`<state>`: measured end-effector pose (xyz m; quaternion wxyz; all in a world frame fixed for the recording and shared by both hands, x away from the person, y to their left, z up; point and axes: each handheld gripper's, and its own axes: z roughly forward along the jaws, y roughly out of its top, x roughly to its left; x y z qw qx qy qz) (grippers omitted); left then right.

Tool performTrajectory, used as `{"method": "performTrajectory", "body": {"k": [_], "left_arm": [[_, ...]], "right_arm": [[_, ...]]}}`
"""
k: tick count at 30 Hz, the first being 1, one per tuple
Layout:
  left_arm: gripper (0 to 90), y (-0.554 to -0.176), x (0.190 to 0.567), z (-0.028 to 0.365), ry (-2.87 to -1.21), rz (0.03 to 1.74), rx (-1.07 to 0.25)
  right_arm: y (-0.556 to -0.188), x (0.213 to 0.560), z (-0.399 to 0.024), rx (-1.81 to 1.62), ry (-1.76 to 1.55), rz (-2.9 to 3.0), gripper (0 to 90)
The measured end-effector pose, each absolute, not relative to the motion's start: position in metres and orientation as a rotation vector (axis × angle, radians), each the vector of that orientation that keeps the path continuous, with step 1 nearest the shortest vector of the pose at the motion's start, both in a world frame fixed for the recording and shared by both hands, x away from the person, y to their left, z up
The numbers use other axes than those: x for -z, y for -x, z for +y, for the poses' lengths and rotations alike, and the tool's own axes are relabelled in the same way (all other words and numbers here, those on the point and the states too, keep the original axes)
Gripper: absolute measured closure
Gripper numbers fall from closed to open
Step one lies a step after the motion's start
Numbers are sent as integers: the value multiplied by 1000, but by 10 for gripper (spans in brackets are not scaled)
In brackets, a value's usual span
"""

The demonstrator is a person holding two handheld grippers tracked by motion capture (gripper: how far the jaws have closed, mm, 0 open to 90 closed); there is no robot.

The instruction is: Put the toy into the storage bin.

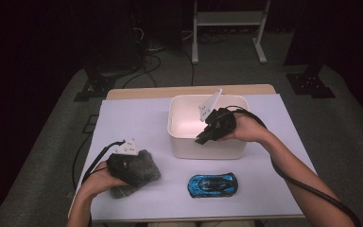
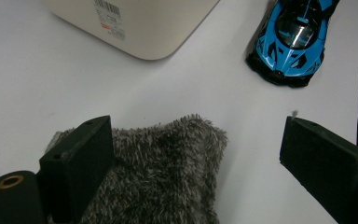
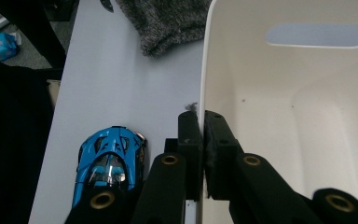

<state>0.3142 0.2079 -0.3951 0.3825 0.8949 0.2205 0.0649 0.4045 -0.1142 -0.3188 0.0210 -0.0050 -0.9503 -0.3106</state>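
Note:
A white plastic bin (image 1: 184, 142) stands in the middle of the table. My right gripper (image 3: 201, 135) is shut on its near wall (image 3: 204, 70), one jaw outside and one inside the rim; in the high view the right gripper (image 1: 203, 138) reaches in from the right. A grey fuzzy cloth (image 2: 168, 172) lies at the front left. My left gripper (image 2: 191, 158) hangs open over it, one pad resting on the fur, the other above bare table. A blue toy car (image 1: 212, 185) sits in front of the bin, apart from both grippers.
The white tabletop (image 1: 132, 123) ends close behind the bin and just in front of the car. A barcode label (image 2: 109, 21) is on the bin's outer wall. A white metal stand (image 1: 227, 19) and cables are on the floor beyond.

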Motion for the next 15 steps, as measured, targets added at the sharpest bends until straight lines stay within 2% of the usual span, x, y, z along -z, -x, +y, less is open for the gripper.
{"method": "performTrajectory", "body": {"k": [10, 15], "left_arm": [[95, -313, 395, 209, -2283, 559, -171], [94, -313, 395, 209, -2281, 557, -188]], "right_arm": [[-397, 319, -110, 940, 17, -2953, 846], [-395, 314, -112, 985, 63, -2950, 723]]}}
